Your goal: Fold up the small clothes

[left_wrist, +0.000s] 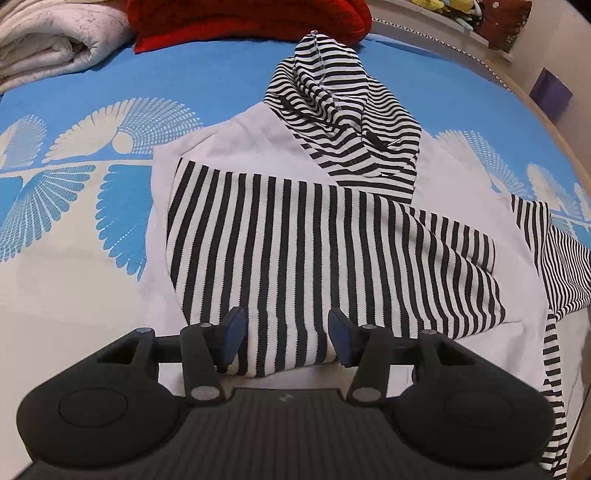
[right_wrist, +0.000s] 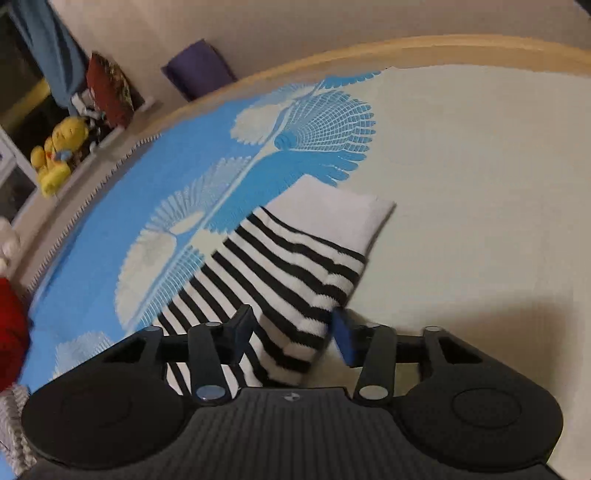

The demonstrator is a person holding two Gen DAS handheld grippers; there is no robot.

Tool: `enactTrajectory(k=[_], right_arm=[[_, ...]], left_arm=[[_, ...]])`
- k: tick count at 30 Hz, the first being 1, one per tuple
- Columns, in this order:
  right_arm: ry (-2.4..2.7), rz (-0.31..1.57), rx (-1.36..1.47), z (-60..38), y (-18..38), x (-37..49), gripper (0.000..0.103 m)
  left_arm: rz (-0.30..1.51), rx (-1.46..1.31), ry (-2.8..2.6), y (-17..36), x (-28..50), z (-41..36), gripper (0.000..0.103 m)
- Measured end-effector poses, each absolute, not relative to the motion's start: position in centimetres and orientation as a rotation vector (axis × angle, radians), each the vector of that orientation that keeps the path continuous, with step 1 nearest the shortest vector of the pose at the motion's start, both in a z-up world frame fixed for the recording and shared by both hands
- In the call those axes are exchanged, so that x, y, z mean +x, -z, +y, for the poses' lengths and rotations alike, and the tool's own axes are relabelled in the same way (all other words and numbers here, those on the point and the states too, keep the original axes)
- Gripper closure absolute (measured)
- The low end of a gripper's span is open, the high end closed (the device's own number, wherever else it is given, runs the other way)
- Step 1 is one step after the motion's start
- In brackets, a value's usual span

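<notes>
A small hooded garment, white with black-and-white striped sleeves and hood [left_wrist: 343, 122], lies on the bed. One striped sleeve [left_wrist: 314, 251] is folded across its white body [left_wrist: 258, 136]. My left gripper [left_wrist: 284, 332] is open, its blue pads on either side of the sleeve's cuff end. In the right wrist view the other striped sleeve [right_wrist: 284, 273] lies on the bedsheet with a white part [right_wrist: 340, 214] beyond it. My right gripper [right_wrist: 291, 332] is open, its fingers straddling this sleeve.
The bed has a blue and cream sheet with fan prints [left_wrist: 122, 122]. A folded white quilt [left_wrist: 48, 40] and a red blanket [left_wrist: 243, 18] lie at the far end. The bed's wooden edge [right_wrist: 406, 46], a purple box [right_wrist: 199, 68] and yellow soft toys [right_wrist: 59, 151] are beyond.
</notes>
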State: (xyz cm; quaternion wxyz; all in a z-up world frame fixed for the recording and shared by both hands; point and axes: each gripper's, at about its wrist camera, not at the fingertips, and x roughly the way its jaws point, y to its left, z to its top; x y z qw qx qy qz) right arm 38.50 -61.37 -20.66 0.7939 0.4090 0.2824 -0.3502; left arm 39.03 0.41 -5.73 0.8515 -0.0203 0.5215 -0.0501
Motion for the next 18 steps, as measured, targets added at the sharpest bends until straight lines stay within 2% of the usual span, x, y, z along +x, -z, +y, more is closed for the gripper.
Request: enactTrajectory(k=[1,6,7,10,13,18], right_arm=[[0.756,0.594,0.902,-61.5,20.9,38.4,0.082],[0.778,0.532,0.982,-61.8,21.4,37.5,0.091],[0.786,0.528,0.983,-61.8,21.3,37.5,0.096],[0.812,0.504,0.934,-61.3,19.9,37.9,0.100],[0.806,0.494,0.775,-59.1,16.3,39.6,0.100],[0.617,0.473,0.315,-49.8,8.7,44.3,0.100]], left_arm=[[1.098,-0.043,0.106,5.7,39.0,0.4,0.048],[1.097,-0.048,0.106,5.6,39.0,0.6,0.048],[1.097,-0.050,0.105,5.6,39.0,0.7,0.048],[1.097,-0.057,0.102,5.5,39.1,1.1,0.048],[1.091,-0.081,0.096,5.1,39.2,1.8,0.048],[1.080,-0.159,0.060,4.2,39.6,4.3,0.048]])
